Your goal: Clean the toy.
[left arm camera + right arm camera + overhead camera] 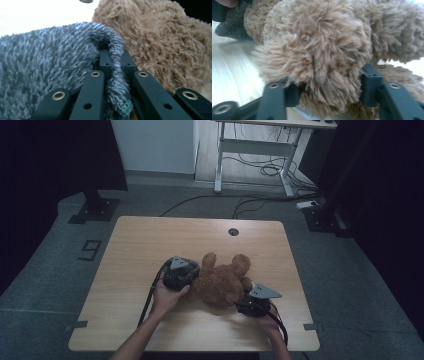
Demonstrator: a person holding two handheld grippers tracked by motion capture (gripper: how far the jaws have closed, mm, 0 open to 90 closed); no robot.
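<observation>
Wood counter [150, 245], bear [220, 282] lying across. Left tongs [113, 62] clenched on grey cloth [50, 57], likely tugging; right tongs [332, 87] astride paw [317, 60], pinning.

Lab-like room — black curtains [55, 155], grey carpet [360, 285], loose cables [260, 167], height-adjustable desk [265, 145].

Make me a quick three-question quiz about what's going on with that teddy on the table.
1. True or false: the left gripper pinches a fold of grey fuzzy fabric.
2. Which limb-like part sits between the right gripper's jaws: a brown plush paw or a plastic cup?
3. What does the teddy bear lie on?

Key: 1 true. 2 brown plush paw. 3 the wooden table.
</observation>
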